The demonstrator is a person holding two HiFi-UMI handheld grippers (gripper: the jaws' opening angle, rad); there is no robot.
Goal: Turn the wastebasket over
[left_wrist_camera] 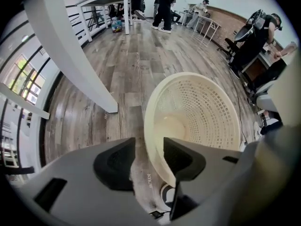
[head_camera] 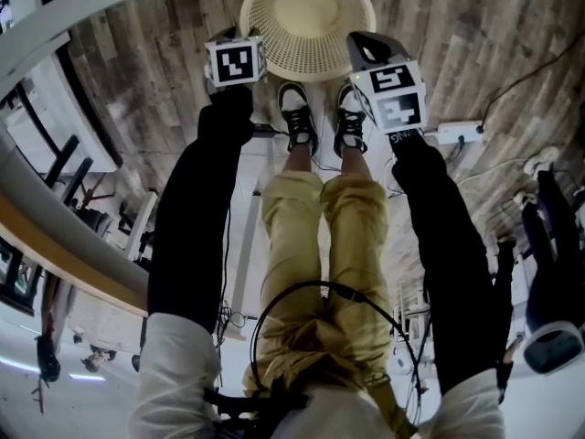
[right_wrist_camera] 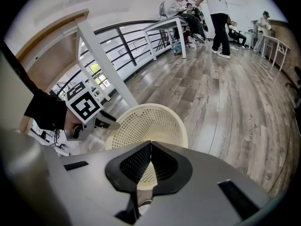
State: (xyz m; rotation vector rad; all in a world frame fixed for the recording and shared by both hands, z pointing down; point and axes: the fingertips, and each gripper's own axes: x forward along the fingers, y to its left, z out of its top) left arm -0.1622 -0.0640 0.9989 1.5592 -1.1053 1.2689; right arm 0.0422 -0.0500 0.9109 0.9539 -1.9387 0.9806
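Note:
The cream perforated wastebasket (head_camera: 307, 16) stands upright on the wood floor, mouth up, just ahead of the person's shoes. My left gripper (head_camera: 239, 42) points straight down at the basket's left rim. In the left gripper view its jaws (left_wrist_camera: 148, 157) stand open astride the rim of the basket (left_wrist_camera: 197, 117), one pad inside and one outside, neither pressing. My right gripper (head_camera: 366, 48) hangs over the basket's right rim. In the right gripper view its pads (right_wrist_camera: 150, 147) meet with nothing between them, above the basket (right_wrist_camera: 146, 124). The left gripper (right_wrist_camera: 101, 121) shows there at the far rim.
The person's black shoes (head_camera: 294, 117) stand close behind the basket. A white power strip (head_camera: 460, 132) with its cable lies on the floor to the right. A slanted white post (left_wrist_camera: 75, 55) rises left of the basket. People and tables (left_wrist_camera: 162, 4) are far across the room.

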